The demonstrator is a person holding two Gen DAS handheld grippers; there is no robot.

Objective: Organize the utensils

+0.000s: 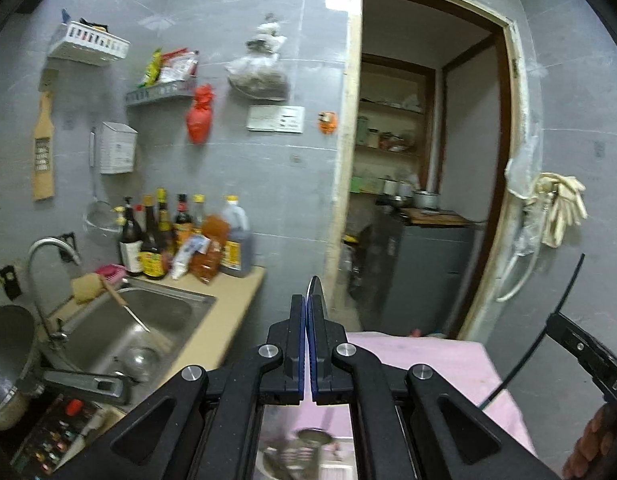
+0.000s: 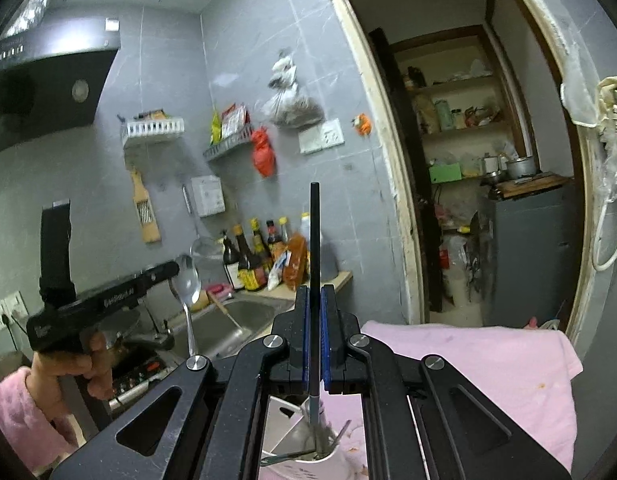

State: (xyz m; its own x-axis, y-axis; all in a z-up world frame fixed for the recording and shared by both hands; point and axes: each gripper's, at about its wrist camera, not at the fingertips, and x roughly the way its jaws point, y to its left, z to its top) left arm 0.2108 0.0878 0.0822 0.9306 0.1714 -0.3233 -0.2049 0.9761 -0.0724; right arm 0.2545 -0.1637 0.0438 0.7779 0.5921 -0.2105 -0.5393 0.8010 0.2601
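Near: our right gripper (image 2: 315, 300) pinches a black stick (image 2: 315, 248); our left gripper (image 1: 309, 308) pinches a spoon (image 2: 187, 280). Both lifted, neither stowed. Below: white cup (image 2: 308, 462) holding utensils. Beyond: pink cloth (image 2: 468, 356), sink (image 1: 148, 320).

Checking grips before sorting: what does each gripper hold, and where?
Left gripper: spoon, by its handle. Right gripper: black stick, near its lower end.

Ahead-left of the claw: steel sink (image 1: 148, 320) sunk in a tan worktop (image 1: 228, 300), sauce bottles (image 1: 180, 236) behind. Directly ahead: open doorway (image 1: 420, 184). Just below-right: pink cloth (image 1: 448, 364). Up left: red bag (image 1: 199, 114) hung on grey tiles.
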